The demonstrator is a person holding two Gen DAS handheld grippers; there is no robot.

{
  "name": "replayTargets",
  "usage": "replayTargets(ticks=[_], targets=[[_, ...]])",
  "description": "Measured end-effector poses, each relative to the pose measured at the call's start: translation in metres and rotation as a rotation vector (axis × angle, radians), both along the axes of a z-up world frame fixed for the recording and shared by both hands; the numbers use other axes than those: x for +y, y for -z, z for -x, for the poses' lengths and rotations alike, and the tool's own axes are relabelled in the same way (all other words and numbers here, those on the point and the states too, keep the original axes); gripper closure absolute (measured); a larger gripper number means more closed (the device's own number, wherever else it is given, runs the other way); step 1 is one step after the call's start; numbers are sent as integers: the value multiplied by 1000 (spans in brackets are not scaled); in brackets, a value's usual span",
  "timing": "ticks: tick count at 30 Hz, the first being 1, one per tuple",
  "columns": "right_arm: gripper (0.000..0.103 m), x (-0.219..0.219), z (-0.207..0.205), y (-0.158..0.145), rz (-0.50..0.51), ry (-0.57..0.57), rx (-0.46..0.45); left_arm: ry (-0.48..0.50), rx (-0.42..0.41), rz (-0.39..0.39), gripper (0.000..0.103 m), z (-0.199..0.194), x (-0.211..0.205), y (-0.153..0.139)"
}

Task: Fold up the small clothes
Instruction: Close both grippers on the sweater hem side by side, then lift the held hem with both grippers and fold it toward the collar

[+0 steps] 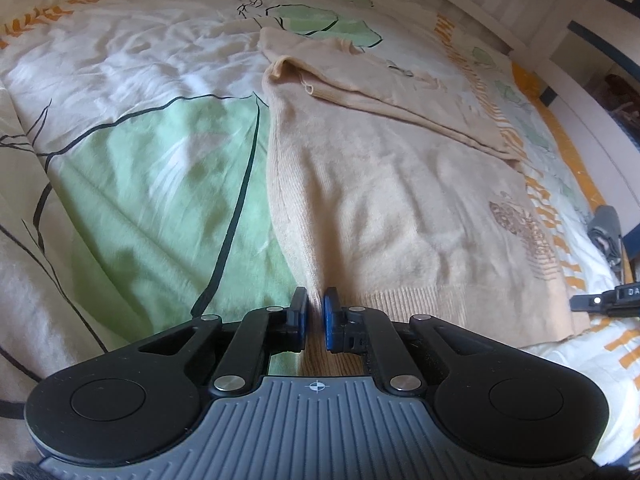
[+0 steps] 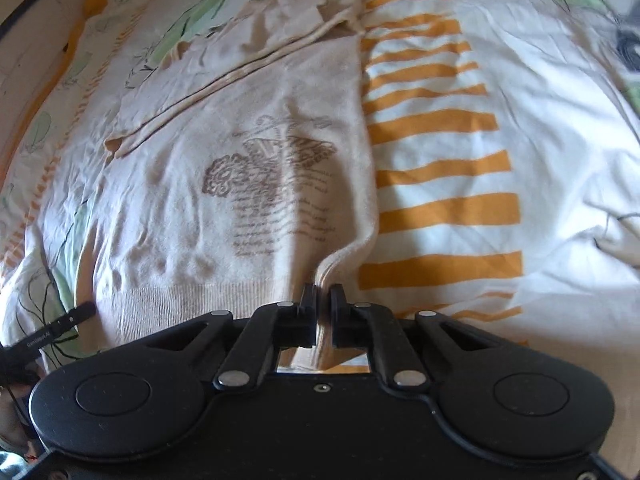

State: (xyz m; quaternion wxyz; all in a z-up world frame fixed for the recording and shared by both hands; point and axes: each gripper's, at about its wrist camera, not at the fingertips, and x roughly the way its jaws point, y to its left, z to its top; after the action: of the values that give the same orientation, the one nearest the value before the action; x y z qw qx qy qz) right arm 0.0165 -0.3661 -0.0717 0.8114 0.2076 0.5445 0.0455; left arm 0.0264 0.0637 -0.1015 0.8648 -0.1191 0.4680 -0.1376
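Note:
A beige knit sweater [image 1: 380, 200] with a brown print lies flat on the bedspread, its sleeves folded across the top. My left gripper [image 1: 316, 300] is shut on the sweater's near left hem corner, fabric pinched between the blue pads. In the right wrist view the same sweater [image 2: 240, 184] fills the middle, and my right gripper [image 2: 323, 294] is shut on its near right hem corner, where the edge bunches up between the fingers. The right gripper's tip [image 1: 600, 302] shows at the right edge of the left wrist view; the left gripper's tip [image 2: 60, 324] shows at the left edge of the right wrist view.
The bedspread [image 1: 160, 184] is white with green leaf shapes and orange stripes [image 2: 440, 168]. A dark grey cloth [image 1: 606, 228] lies near the bed's right edge. A white bed frame and wall [image 1: 580, 92] run along the far right.

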Motion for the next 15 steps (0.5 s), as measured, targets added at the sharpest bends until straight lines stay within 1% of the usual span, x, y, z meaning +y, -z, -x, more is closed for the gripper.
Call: replayTargets(ticks=[3,4,6,7,8,9,10,12,15], targets=[[89,-5,0,3,-11,23,9,-3,0,-15,91,0,-5,1],[83,-3,-2,3,-9,14,14,-1,-1,-19,90,0,-6,1],[82,2,-6,6,-4,-7,33,13,-7,-14,81,-2,-8,2],[82,3,-8,8,0,-14,42,15,-8,-14,81,-3,-10,2],[82,4,-10,10,0,-20,50,18,-10,-17,82,-4,-11,2],[81,5,-12,12,-2,-25,58,30,-13,-17,91,-5,-12,1],[83,5,-13,13,-8,-26,62,43,-17,-6,98,-5,-11,1],[92,2,-11,11,-32,-20,44,36,-23,26,97,-3,-8,-3],[93,-15,-5,-4,-157,57,-55,10,-41,83,97,-2,1,-15]])
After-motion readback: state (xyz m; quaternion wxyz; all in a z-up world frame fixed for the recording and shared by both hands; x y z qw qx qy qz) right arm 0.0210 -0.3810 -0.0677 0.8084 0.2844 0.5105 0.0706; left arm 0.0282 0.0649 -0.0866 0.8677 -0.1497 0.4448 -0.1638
